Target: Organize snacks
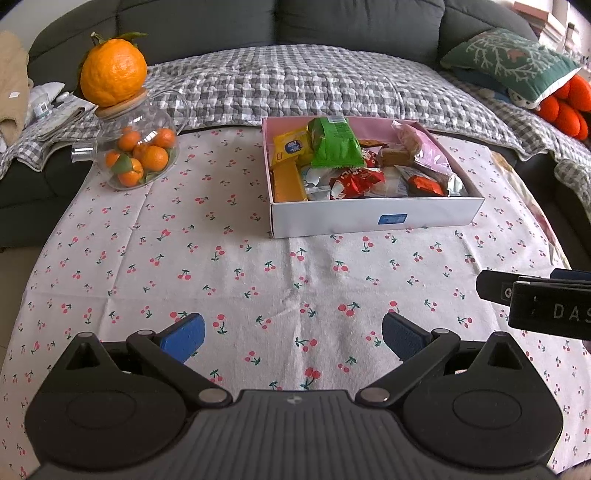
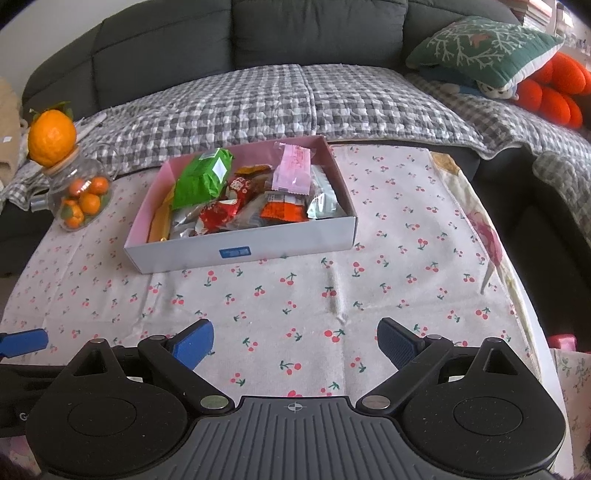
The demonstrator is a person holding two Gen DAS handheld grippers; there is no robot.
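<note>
Now both grippers, left point(image 1: 293, 338) and right point(image 2: 295, 341), are held wide open and empty, well short of the snack-filled box point(image 2: 243, 247).

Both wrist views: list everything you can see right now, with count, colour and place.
box: one, white outside, pink inside, mid-table
snacks: many, mixed wrappers, all in the box
green bag: one, on top of the snacks
pink packet: one, against the box's far-right side
jar: one, clear glass, small oranges inside, table's far left
big orange: one, on the jar lid
tablecloth: one, white with cherries
sofa: dark grey, checked blanket, behind the table
cushion: one, green, far right
left tongs: open, empty
right tongs: open, empty
</note>
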